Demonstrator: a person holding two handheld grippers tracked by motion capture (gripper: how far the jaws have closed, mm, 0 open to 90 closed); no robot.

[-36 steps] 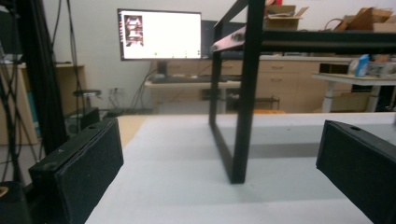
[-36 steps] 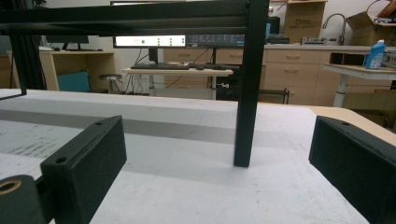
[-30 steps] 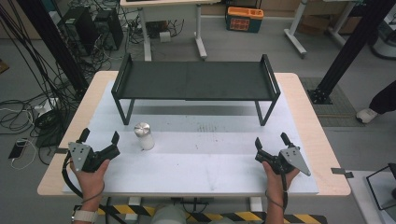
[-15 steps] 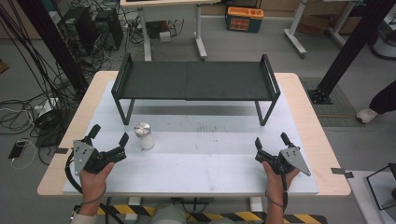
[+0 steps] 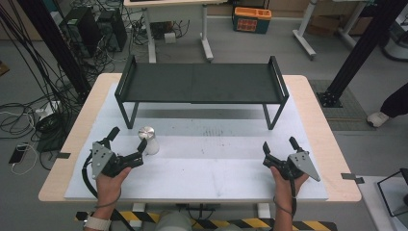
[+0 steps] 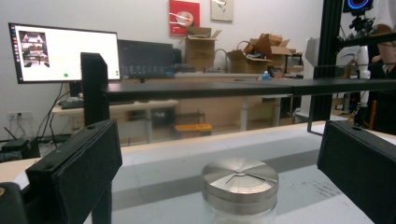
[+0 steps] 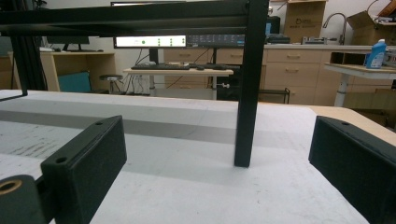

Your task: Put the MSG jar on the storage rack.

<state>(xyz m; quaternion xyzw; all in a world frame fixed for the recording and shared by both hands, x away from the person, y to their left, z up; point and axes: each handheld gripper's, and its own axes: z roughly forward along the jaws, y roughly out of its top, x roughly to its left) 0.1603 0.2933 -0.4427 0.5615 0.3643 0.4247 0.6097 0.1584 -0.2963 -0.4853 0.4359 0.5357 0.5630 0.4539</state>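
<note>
A small glass jar [image 5: 147, 140] with a round metal lid stands upright on the white mat, in front of the left legs of the black shelf [image 5: 202, 83]. My left gripper [image 5: 128, 138] is open, and its right fingertip is close beside the jar. In the left gripper view the jar [image 6: 239, 183] sits low and centred between the wide-apart jaws of the left gripper [image 6: 218, 140]; I cannot tell if it touches them. My right gripper [image 5: 279, 144] rests open near the mat's front right. In the right gripper view the right gripper [image 7: 217, 149] faces a shelf leg [image 7: 246, 93] and holds nothing.
The black shelf stands on thin legs across the back of the white mat [image 5: 211, 168], with a low gap beneath it. The wooden table edge [image 5: 332, 144] frames the mat. Cables and a black frame post [image 5: 358, 53] stand on the floor around the table.
My left gripper has moved forward and to the right, up to the jar, and turned toward it. The jar and my right gripper have not moved.
</note>
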